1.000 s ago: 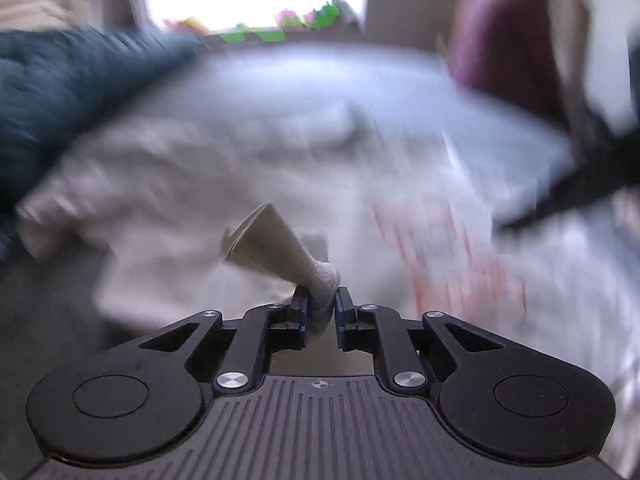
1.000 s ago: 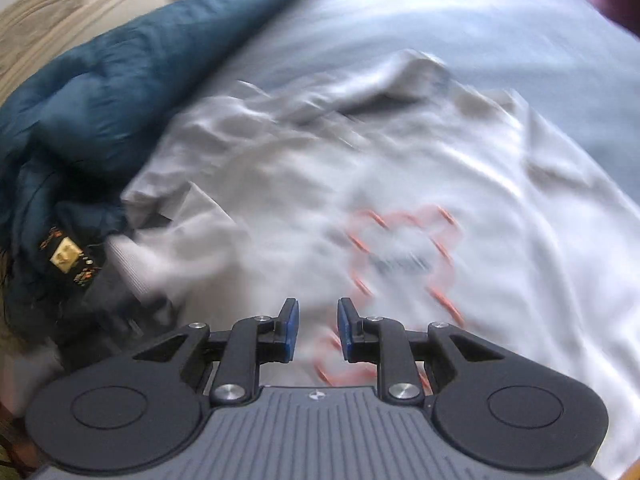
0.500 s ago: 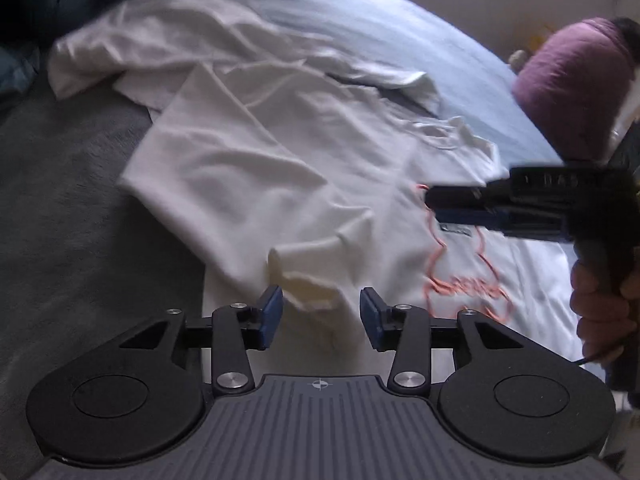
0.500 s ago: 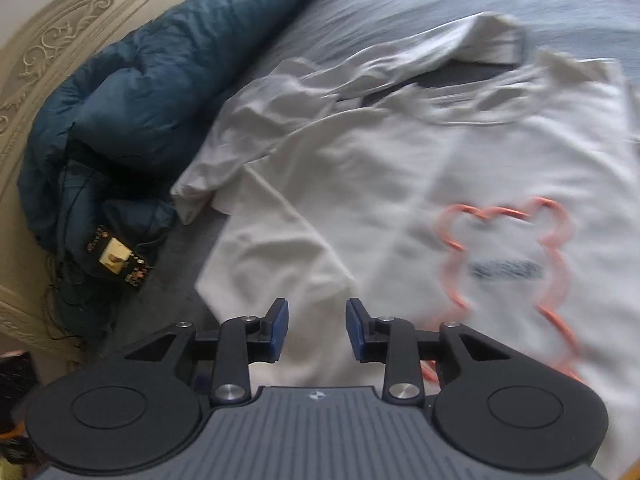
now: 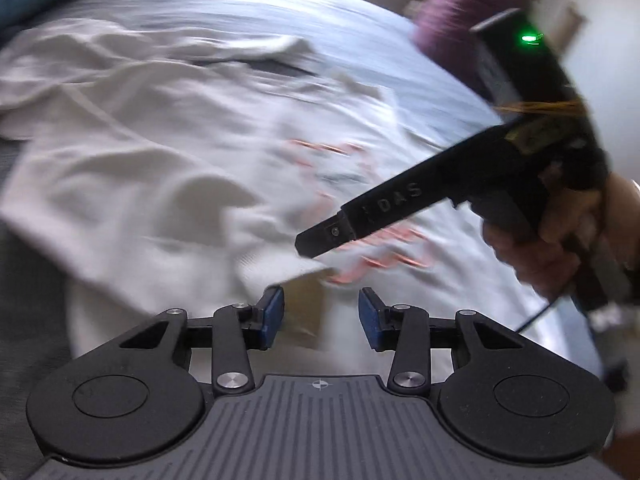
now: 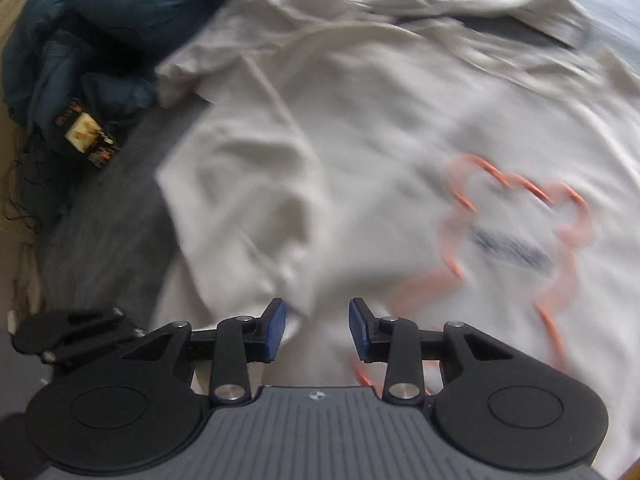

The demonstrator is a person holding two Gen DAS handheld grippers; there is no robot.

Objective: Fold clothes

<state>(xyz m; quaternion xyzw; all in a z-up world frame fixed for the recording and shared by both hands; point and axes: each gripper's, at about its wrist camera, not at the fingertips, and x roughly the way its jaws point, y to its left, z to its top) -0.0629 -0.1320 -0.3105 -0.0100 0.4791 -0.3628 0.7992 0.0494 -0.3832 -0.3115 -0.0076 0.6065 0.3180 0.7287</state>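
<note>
- White T-shirt (image 6: 360, 128) lies spread print-up on the grey bed sheet (image 5: 360, 40), ahead of and below both tongs. Orange outline print (image 6: 520, 240) sits ahead-right of the right tongs.
- Long axis, judged: hem nearest the tongs, collar at the far end, so the shirt runs away from both tools rather than across them.
- One sleeve (image 6: 240, 200) is folded in over the body; its rumpled lower end lies just ahead of the right gripper (image 6: 316, 328), slightly toward its left pad.
- Right gripper: jaws parted, having just been opening; cloth shows beneath the gap, pads pressing on nothing.
- Left gripper (image 5: 320, 314): jaws parted, nothing clamped. They have just opened; a folded edge of shirt lies just ahead of the gap, toward its left pad.
- In the left view the right tool's finger (image 5: 384, 204) reaches in from the right over the print, hand (image 5: 552, 236) behind it.
- Judgement: both tongs are near the folded sleeve end; which is nearer cannot be told through the blur.
- Dark blue duvet (image 6: 120, 20) is bunched far-left, well apart from the tongs.
</note>
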